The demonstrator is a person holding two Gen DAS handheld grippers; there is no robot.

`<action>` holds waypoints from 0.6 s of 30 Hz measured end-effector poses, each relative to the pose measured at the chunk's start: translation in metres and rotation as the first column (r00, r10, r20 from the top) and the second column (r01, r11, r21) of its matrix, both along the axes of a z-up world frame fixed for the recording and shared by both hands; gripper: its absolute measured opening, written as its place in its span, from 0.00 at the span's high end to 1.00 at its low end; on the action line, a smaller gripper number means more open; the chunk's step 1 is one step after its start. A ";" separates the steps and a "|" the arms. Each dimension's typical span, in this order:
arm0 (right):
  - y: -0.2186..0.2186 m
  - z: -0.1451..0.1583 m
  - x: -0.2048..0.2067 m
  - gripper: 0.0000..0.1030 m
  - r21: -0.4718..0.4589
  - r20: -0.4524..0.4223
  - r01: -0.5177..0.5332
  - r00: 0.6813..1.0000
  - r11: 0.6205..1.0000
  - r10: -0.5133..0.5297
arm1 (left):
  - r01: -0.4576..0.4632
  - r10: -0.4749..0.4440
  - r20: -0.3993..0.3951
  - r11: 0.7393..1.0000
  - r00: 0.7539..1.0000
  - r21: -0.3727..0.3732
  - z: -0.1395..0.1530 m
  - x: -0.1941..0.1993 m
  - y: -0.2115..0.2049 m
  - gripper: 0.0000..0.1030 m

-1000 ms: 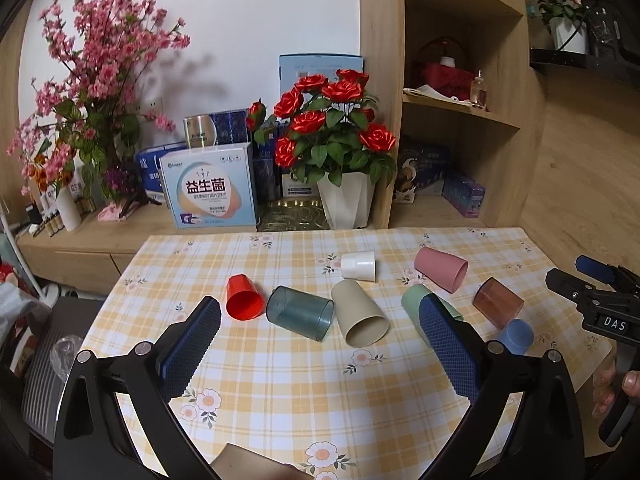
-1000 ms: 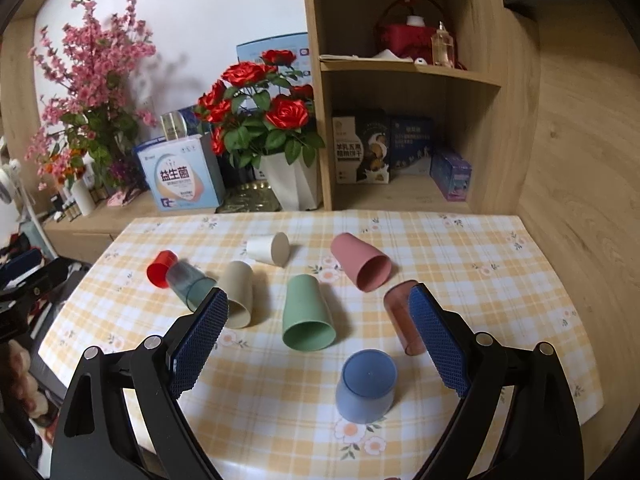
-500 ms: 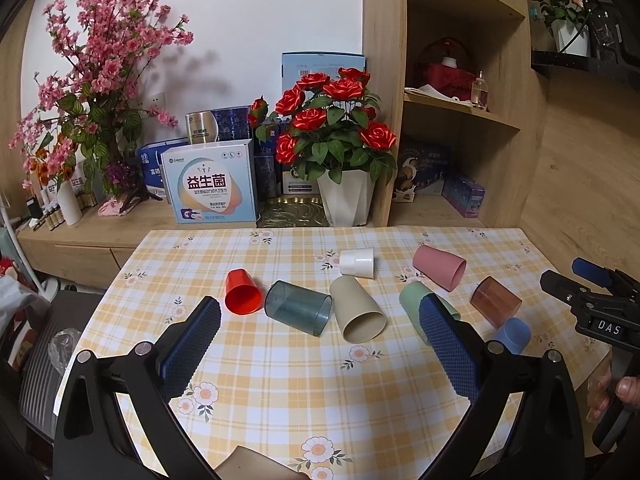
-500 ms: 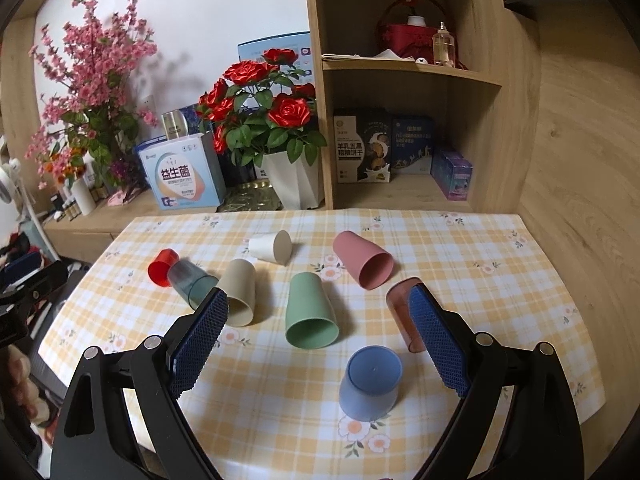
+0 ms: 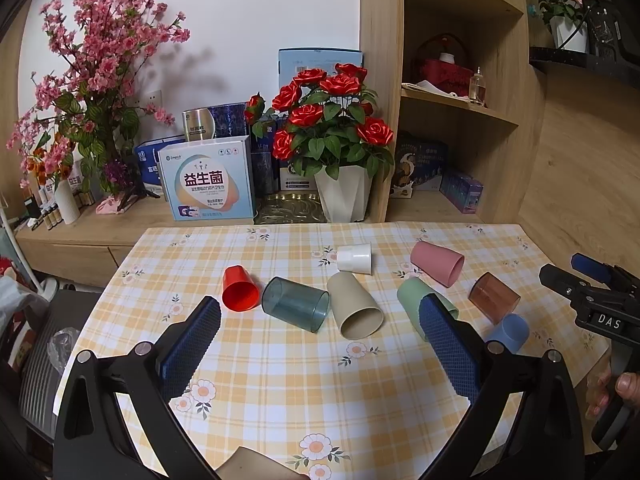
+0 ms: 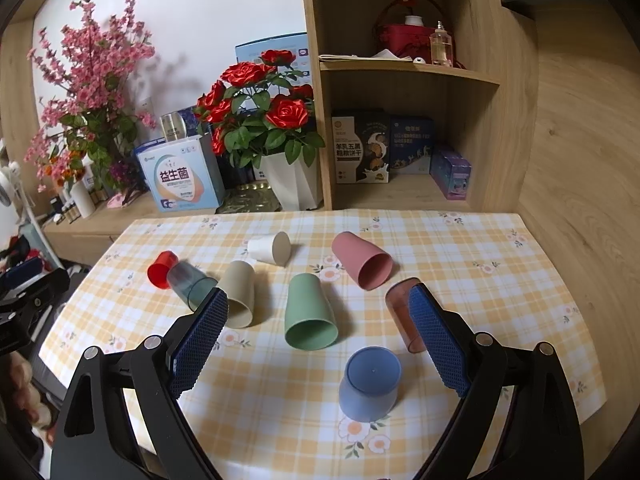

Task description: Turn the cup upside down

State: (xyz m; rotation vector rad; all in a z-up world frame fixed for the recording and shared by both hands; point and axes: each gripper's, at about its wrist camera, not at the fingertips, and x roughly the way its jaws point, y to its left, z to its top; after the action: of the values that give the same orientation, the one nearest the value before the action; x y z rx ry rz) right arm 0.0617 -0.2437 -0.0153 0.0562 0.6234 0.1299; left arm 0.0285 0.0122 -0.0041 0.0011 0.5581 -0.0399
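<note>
From the left wrist we look over a table [image 5: 280, 380] in a yellow checked cloth with flower prints; its far edge meets a wooden sideboard [image 5: 100, 228], its right edge drops off beside a wood-panelled wall, and a bare stretch of cloth lies between us and the cups. Seven cups lie on their sides in a loose row: a glossy red cup [image 5: 239, 289], a clear teal cup [image 5: 295, 303] touching it, a matt beige cup [image 5: 354, 305], a small white cup [image 5: 354, 258] behind, a green cup [image 5: 416, 298] partly behind our finger, a pink cup [image 5: 437, 262] and a see-through brown cup [image 5: 494, 297]. The blue cup [image 5: 508, 333] stands near the right edge. Our left gripper [image 5: 320, 328] is spread wide, its blue ribbed pads holding nothing, above the cloth. The right gripper [image 5: 588, 292] shows at the far right, off the table edge; its opening we cannot tell here. Over to the right wrist: the blue cup [image 6: 370, 384] stands mouth down, flat base up, tapered, just ahead and between our fingers, with open cloth around it. The green cup [image 6: 310, 314] lies beyond it, the brown cup [image 6: 402, 312] partly behind the right finger, the beige cup [image 6: 239, 298] by the left one. The right gripper [image 6: 316, 340] gapes wide and touches nothing.
</note>
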 end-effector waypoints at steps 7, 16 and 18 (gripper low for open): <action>-0.001 -0.001 0.000 0.14 0.002 -0.003 0.004 1.000 1.000 -0.004 | 0.000 0.000 -0.003 1.000 1.000 0.001 -0.001 0.000 0.000 0.06; -0.002 -0.004 0.001 0.14 0.005 -0.009 0.011 1.000 1.000 -0.011 | -0.003 0.003 -0.006 1.000 1.000 0.002 -0.005 -0.001 0.002 0.06; -0.002 -0.004 0.001 0.14 0.006 -0.011 0.012 1.000 1.000 -0.012 | -0.005 0.005 -0.005 1.000 1.000 0.002 -0.005 -0.001 0.002 0.06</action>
State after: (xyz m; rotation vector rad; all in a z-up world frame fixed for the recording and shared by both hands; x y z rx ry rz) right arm 0.0626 -0.2461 -0.0194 0.0666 0.6340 0.1202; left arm 0.0270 0.0142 -0.0090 0.0019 0.5636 -0.0348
